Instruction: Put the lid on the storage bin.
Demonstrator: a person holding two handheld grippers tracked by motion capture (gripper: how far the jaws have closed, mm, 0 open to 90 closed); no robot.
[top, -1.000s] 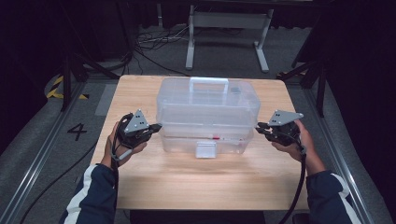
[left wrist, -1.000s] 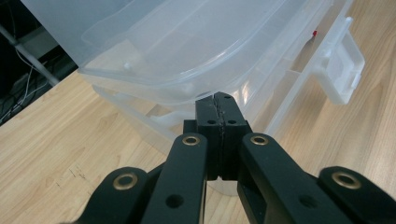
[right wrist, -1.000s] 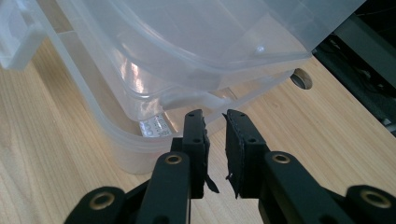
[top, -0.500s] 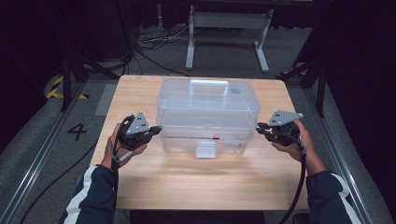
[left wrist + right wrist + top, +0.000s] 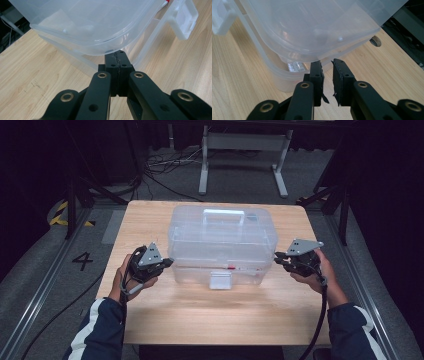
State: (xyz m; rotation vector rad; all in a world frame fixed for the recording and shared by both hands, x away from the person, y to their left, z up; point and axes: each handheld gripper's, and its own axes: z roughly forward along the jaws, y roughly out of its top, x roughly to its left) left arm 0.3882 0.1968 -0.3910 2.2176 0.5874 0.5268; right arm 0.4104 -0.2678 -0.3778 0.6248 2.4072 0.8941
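A clear plastic storage box (image 5: 222,240) with a lid handle (image 5: 224,215) and a front latch (image 5: 220,280) stands mid-table. My left gripper (image 5: 169,262) is at its left end. In the left gripper view the box (image 5: 95,22) looms above my left gripper (image 5: 117,53), which is shut with its tips right under the lid's rim and nothing between the jaws. My right gripper (image 5: 277,257) is at the box's right end. In the right gripper view my right gripper (image 5: 327,62) shows a narrow gap, tips just below the lid's edge (image 5: 312,27), nothing visibly clamped.
The wooden table (image 5: 215,320) has bare room in front of the box and at both sides. A small red item (image 5: 231,267) lies inside the box near the latch. A round hole (image 5: 375,40) is in the tabletop. A metal stand (image 5: 245,150) and cables lie behind.
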